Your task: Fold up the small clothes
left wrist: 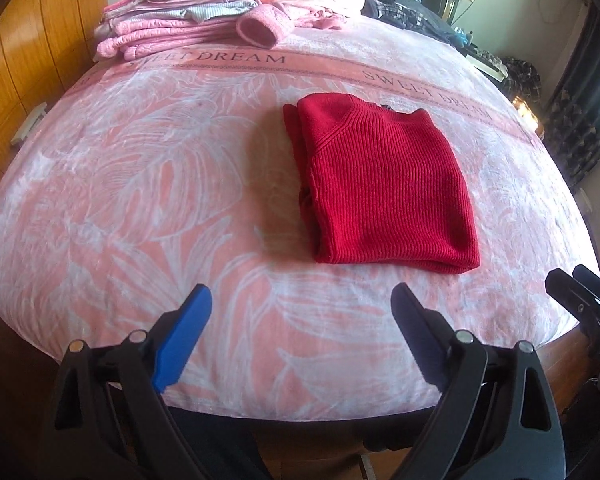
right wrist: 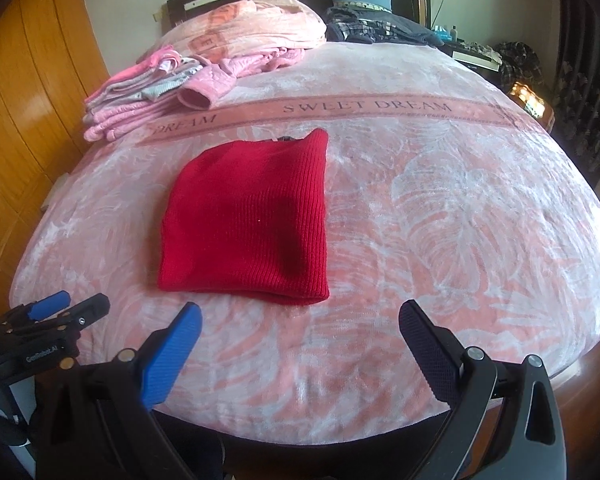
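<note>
Two tongs hang over the near edge of the bed (left wrist: 140, 200), both with their jaws wide apart and nothing between them: the left tongs (left wrist: 302, 300) and the right tongs (right wrist: 300, 318) each point at the sweater (left wrist: 384, 184), which lies flat on the pink blanket in a rough rectangle, sleeves tucked in, neck end away from the person, hem just beyond the fingertips. It looks partly folded, so the next step is probably one more fold, hem to neck, or a carry to the pile (left wrist: 172, 28) of pink clothes near the far left corner, well apart from the sweater. Several things could spoil that. The knit is thick and layered, so a pinch at the hem may catch only the top layer, and the tucked sleeve at the left edge could slide out and undo the fold. The blanket is plush and soft, so a low grab may pinch the blanket along with the hem and drag it. If the two tongs lift unevenly, the rectangle will skew. A carry across the bed by one edge would likely let the folded layers fall open. The pile is already tall and slumped, with a rolled pink piece (left wrist: 258, 26) at its side, so a careless drop could tip it.
</note>
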`<state>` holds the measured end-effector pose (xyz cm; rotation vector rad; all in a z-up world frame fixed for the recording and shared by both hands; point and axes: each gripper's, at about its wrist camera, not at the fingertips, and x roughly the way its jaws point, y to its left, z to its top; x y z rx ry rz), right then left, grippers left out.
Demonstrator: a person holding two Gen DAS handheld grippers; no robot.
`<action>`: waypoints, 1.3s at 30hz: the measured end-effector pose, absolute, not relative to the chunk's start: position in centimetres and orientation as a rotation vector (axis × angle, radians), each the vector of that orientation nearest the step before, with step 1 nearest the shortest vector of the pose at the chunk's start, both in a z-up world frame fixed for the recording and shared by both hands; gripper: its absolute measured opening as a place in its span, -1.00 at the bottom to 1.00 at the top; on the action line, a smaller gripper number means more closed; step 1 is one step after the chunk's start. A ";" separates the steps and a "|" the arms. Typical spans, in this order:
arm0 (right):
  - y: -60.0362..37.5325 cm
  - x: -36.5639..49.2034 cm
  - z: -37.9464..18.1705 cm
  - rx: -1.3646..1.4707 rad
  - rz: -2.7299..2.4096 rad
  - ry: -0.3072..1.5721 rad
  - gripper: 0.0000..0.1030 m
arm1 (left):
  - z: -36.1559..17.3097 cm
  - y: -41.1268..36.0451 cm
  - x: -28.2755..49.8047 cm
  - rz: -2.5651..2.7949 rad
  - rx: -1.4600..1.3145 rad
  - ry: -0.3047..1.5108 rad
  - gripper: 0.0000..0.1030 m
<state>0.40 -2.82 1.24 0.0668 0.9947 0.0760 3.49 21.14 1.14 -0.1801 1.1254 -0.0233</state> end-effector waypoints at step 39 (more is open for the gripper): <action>-2.3 0.7 0.3 0.042 0.040 1.009 0.92 | 1.0 20.5 3.4 -0.023 -0.123 1.129 0.76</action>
